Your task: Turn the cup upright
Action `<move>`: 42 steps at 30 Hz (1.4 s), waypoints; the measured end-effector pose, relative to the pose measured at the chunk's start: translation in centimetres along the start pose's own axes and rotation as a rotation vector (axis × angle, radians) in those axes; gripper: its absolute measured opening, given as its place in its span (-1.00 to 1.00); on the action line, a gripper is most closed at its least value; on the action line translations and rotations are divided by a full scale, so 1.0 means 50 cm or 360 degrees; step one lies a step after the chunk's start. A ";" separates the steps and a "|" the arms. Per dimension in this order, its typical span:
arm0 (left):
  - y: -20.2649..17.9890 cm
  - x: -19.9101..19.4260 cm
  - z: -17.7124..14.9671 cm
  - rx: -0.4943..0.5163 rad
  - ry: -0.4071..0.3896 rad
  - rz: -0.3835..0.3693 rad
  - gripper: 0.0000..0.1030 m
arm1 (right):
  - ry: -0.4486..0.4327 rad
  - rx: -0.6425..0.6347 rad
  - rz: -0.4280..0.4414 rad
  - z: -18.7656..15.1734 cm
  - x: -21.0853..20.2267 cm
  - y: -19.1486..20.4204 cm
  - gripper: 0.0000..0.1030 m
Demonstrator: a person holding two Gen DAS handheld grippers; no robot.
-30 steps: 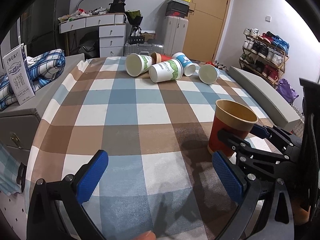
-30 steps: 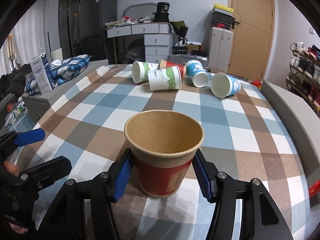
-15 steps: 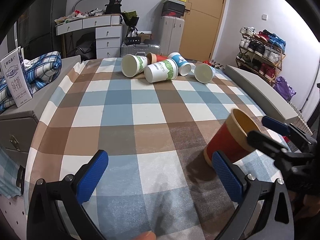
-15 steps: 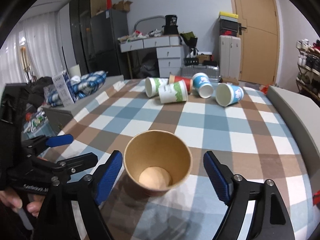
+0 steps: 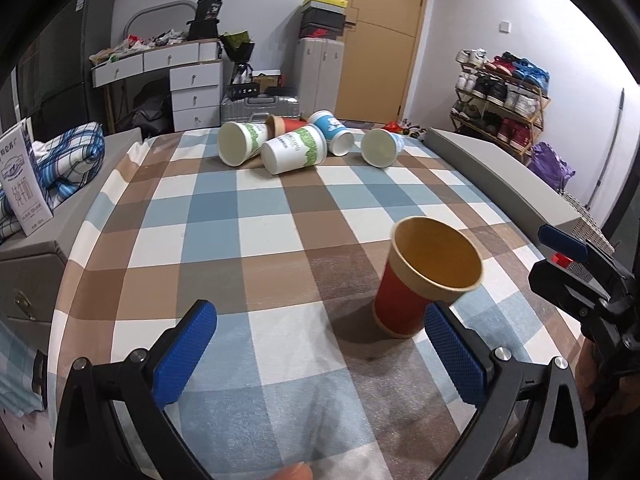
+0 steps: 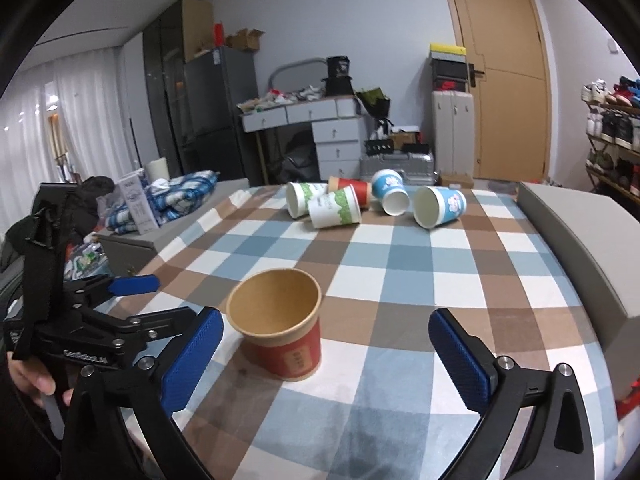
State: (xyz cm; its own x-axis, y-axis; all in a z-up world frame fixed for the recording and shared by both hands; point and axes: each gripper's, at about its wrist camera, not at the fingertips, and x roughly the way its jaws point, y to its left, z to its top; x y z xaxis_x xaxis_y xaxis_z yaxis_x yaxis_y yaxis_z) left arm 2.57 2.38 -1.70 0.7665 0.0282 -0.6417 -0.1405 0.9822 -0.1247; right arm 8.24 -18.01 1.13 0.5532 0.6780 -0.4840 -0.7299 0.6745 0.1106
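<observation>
A red paper cup with a brown rim (image 5: 416, 292) stands upright on the checked tablecloth, near the front; it also shows in the right wrist view (image 6: 280, 332). My right gripper (image 6: 324, 354) is open and empty, pulled back from the cup, its jaws wide apart. My left gripper (image 5: 320, 354) is open and empty, to the left of the cup. Several paper cups lie on their sides at the far end: a green-and-white one (image 5: 292, 154), a blue one (image 5: 332, 132) and another blue one (image 6: 438, 206).
The checked tablecloth (image 5: 224, 208) covers the table. A grey box edge (image 5: 500, 176) runs along the right side. A milk carton (image 5: 22, 184) and folded plaid fabric (image 5: 68, 164) sit on a grey cabinet to the left. Drawers, suitcases and a shoe rack stand behind.
My right gripper has opened, let go of the red cup and drawn back and up. The cup now stands free on the cloth. The left gripper stayed open.
</observation>
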 end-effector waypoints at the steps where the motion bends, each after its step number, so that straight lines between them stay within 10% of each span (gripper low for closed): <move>1: -0.004 -0.003 0.000 0.0012 -0.0006 -0.0007 0.96 | -0.0010 0.0000 0.0008 -0.001 -0.004 0.000 1.00; 42: -0.052 -0.045 -0.014 0.0092 -0.0081 -0.0062 0.96 | -0.0111 -0.0043 0.0096 -0.007 -0.052 -0.003 1.00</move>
State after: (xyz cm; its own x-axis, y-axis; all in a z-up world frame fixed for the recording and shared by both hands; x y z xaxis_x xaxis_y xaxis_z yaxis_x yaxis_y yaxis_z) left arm 0.75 -0.35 -0.46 0.8016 -0.0024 -0.5979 -0.0745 0.9918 -0.1040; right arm 6.79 -19.95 2.08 0.5339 0.7365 -0.4153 -0.7728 0.6244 0.1138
